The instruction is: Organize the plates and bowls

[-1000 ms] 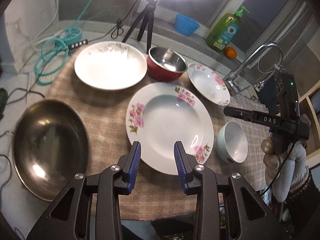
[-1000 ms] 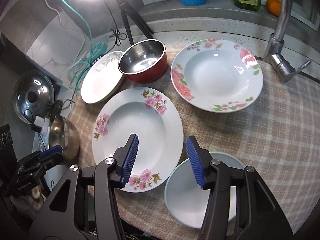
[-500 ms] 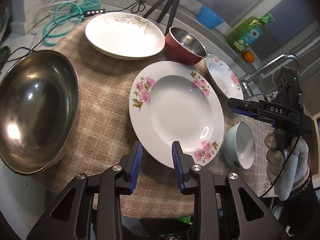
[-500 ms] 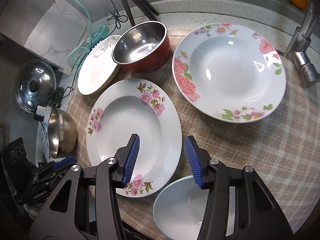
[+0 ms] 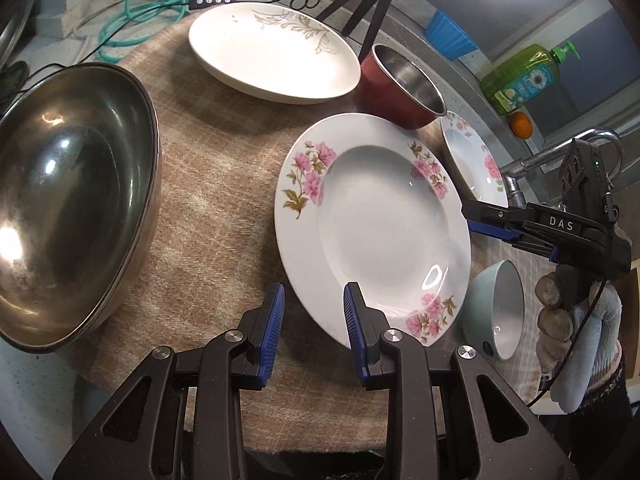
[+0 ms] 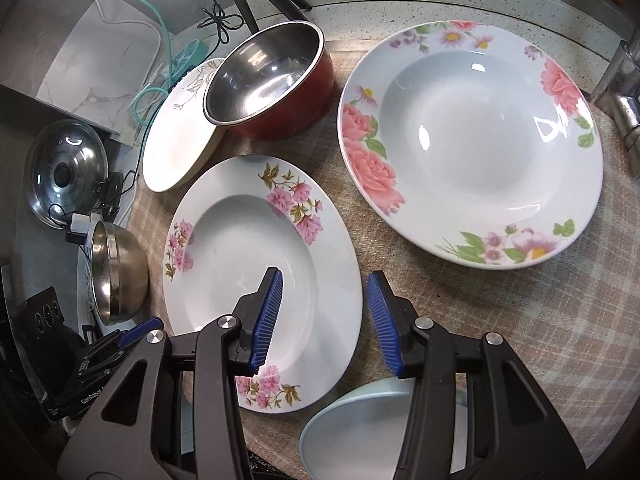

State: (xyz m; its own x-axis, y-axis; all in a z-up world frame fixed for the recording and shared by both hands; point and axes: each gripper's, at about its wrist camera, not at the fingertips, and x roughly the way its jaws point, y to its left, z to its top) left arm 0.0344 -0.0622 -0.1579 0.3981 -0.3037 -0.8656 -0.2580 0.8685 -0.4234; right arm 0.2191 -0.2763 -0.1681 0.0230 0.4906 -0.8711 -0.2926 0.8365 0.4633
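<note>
Checked cloth (image 5: 208, 184) over round counter by sink; ring light + tripod at back, cables to the side. On cloth: pink-flower plate (image 5: 372, 224) at centre, rose plate (image 6: 472, 148) beyond it nr tap, gold-leaf plate (image 5: 272, 64) far side, red bowl (image 6: 272, 80) btwn them, pale-blue bowl (image 5: 496, 312) at near edge, big steel bowl (image 5: 68, 200) overhanging cloth edge.

Left gripper (image 5: 314, 320): jaws narrow, nothing btwn them, straddling near rim of pink-flower plate, not yet on it. Right gripper (image 6: 324, 312): jaws closing, nothing pinched, over same plate's other rim, pale-blue bowl just under its body.

Risks, as judged:
- Glazed rim thin + slick; shallow pinch likely slips, plate drops back, chips.
- Both grippers on one plate: uneven lift tilts it, slides off pads.
- Right gripper body may nudge pale-blue bowl off near edge.
- Plate swung wide could clip red bowl or rose plate.
</note>
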